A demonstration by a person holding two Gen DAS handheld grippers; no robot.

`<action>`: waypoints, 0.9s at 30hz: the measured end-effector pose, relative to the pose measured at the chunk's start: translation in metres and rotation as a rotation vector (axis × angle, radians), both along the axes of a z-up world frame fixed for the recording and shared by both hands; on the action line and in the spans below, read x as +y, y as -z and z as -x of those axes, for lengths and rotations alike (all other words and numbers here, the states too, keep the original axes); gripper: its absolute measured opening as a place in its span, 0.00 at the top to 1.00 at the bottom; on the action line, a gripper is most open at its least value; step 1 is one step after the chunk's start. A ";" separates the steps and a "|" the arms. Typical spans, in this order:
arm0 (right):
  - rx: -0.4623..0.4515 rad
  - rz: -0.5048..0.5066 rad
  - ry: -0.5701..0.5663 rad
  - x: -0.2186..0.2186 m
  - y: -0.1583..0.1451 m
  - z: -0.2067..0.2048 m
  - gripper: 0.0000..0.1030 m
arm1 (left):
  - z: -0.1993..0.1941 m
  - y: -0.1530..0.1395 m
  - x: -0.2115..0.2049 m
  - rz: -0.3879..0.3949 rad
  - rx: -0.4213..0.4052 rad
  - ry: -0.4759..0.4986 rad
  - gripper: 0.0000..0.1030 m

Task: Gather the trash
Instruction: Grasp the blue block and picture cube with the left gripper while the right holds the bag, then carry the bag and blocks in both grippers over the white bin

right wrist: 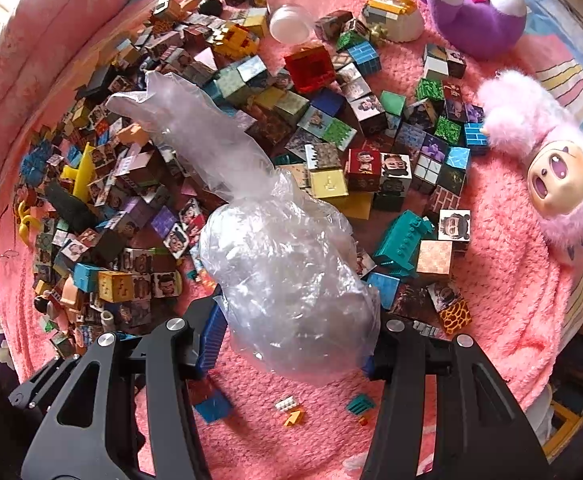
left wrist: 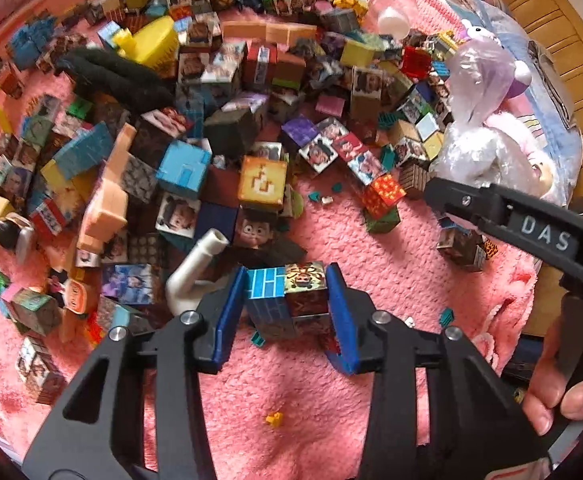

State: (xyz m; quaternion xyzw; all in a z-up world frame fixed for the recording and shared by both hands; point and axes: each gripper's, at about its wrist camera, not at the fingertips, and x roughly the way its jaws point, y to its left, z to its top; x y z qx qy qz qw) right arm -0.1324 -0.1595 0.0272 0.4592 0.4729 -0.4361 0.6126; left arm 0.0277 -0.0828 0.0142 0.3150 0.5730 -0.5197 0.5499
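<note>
While the left gripper (left wrist: 287, 300) clamps a small cluster of picture cubes (left wrist: 287, 294) between its blue pads (left wrist: 227, 320), just above the pink blanket (left wrist: 291, 392), the right gripper (right wrist: 295, 344) grips a crumpled clear plastic bag (right wrist: 287, 276). The bag bulges between the right gripper's pads and trails up over the heap of printed cubes (right wrist: 219, 128) covering the blanket's middle. In the left wrist view the bag (left wrist: 475, 120) hangs beyond the right gripper's black arm. A pink plush doll (right wrist: 559, 176) lies to the right of the cubes, a purple plush toy (right wrist: 475, 12) farther back, near a clear bottle (right wrist: 289, 20).
</note>
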 end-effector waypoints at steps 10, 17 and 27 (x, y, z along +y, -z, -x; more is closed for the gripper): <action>-0.065 0.083 0.045 -0.008 -0.047 0.012 0.50 | -0.017 -0.055 -0.012 0.122 -0.039 -0.041 0.62; -0.085 0.144 0.101 -0.011 -0.077 0.035 0.50 | 0.000 -0.088 -0.028 0.194 -0.036 0.008 0.62; -0.091 0.186 0.237 -0.005 -0.101 0.094 0.50 | 0.052 -0.117 -0.053 0.250 -0.024 0.129 0.62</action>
